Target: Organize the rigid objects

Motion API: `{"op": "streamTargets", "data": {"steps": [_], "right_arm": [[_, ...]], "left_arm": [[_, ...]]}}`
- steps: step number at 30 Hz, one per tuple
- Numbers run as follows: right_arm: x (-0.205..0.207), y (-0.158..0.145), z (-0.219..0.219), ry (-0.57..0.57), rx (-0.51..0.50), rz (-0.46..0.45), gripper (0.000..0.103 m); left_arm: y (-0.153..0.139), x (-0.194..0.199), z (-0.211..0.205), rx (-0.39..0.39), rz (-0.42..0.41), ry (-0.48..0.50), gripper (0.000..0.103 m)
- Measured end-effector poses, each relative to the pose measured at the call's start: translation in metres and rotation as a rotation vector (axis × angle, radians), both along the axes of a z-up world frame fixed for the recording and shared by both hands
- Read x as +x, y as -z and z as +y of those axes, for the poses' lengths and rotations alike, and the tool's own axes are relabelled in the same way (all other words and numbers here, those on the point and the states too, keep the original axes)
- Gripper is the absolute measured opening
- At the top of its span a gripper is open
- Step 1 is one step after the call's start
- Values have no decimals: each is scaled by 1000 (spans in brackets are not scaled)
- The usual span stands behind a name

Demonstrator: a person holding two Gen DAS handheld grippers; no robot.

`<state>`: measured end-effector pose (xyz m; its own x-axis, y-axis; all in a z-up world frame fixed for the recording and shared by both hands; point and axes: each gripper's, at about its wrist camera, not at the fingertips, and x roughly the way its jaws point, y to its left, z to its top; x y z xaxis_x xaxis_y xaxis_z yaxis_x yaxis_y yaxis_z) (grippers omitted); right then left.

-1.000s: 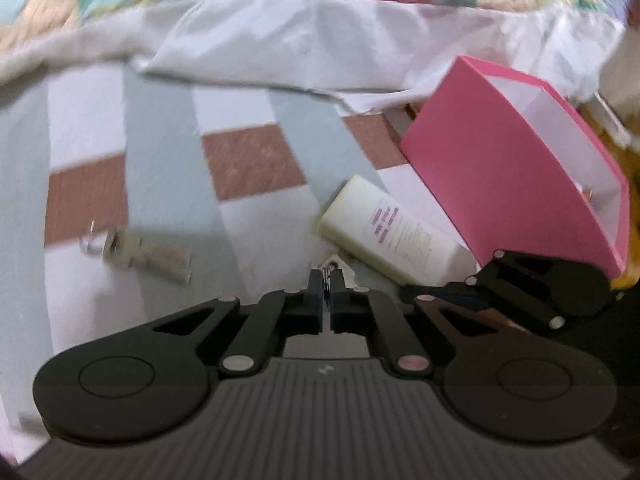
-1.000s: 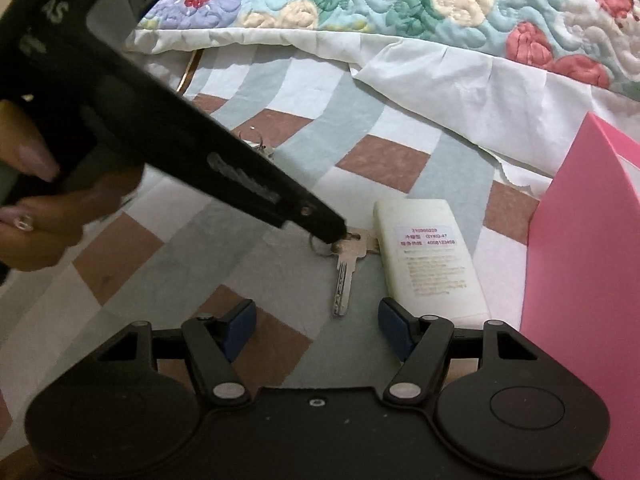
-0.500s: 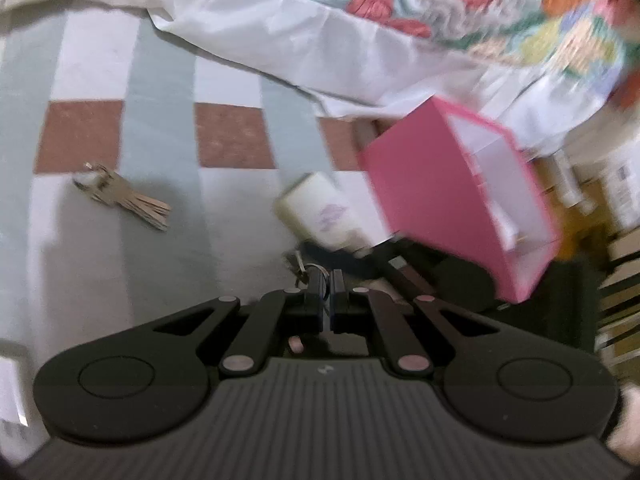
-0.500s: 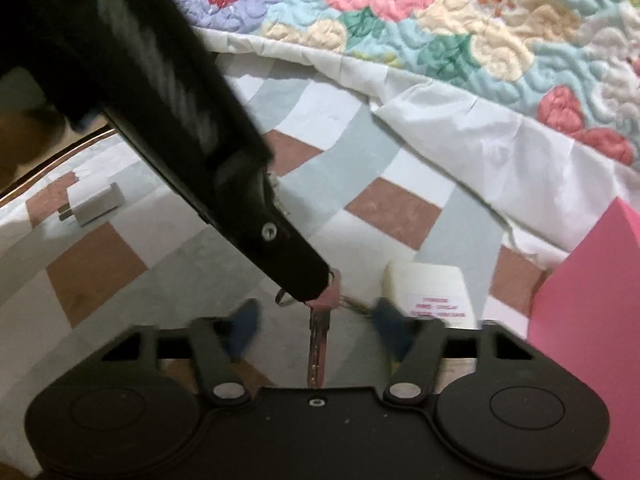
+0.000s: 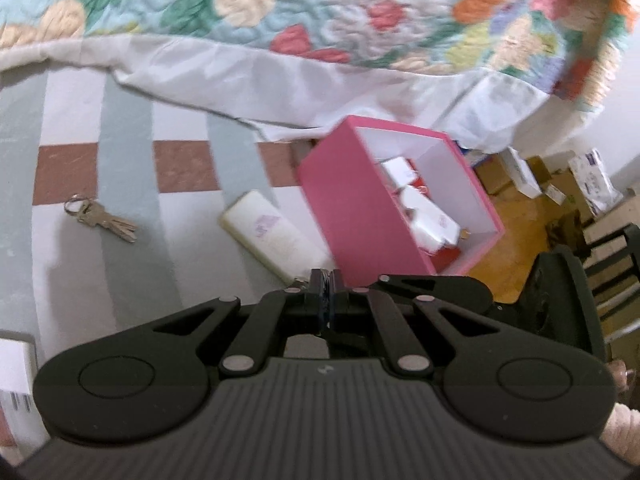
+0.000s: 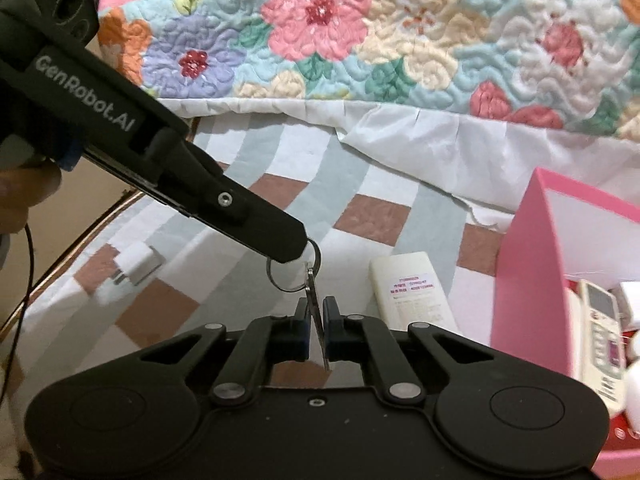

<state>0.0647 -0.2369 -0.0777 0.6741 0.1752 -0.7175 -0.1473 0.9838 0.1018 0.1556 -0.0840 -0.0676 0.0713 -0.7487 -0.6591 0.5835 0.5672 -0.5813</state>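
A silver key [image 6: 314, 308] hangs from a metal ring [image 6: 294, 270] above the checked bed sheet [image 6: 372, 216]. My left gripper [image 6: 292, 248] comes in from the upper left, shut on the ring. My right gripper [image 6: 316, 314] is closing onto the key's blade, with both pads pressing on it. In the left wrist view the left gripper [image 5: 327, 280] is shut, and only a sliver of the ring [image 5: 298, 280] shows beside its tips. The open pink box [image 5: 360, 216] stands just beyond, with white items and a remote [image 6: 600, 320] inside.
A cream flat bottle [image 5: 276, 236] lies against the pink box [image 6: 528, 272]. A second bunch of keys [image 5: 100, 216] rests on the sheet to the left. There is a white plug adapter [image 6: 136, 264], a white carton [image 5: 14, 368], a floral quilt [image 6: 320, 20] behind, and the bed edge with the floor to the right.
The right gripper went from wide open to shut on the key's blade. Both grippers rose, lifting key and ring off the sheet. The pink box's inside came into the left view.
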Motion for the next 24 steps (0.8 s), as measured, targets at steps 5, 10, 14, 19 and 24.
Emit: {"op": "streamTargets", "data": {"steps": [5, 10, 14, 19, 24], "right_arm": [[-22, -27, -8, 54, 59, 7, 6], [-39, -60, -26, 95, 66, -6, 5], [-47, -82, -43, 138, 67, -42, 1], [-49, -95, -71, 199, 82, -62, 1], [-52, -87, -80, 183, 136, -19, 4]], "left_arm": [[-34, -25, -10, -21, -59, 43, 1], [-57, -37, -31, -44, -67, 88, 1], [-73, -40, -56, -57, -78, 122, 1], [-95, -42, -82, -81, -115, 151, 1], [-92, -41, -83, -50, -134, 144, 1]]}}
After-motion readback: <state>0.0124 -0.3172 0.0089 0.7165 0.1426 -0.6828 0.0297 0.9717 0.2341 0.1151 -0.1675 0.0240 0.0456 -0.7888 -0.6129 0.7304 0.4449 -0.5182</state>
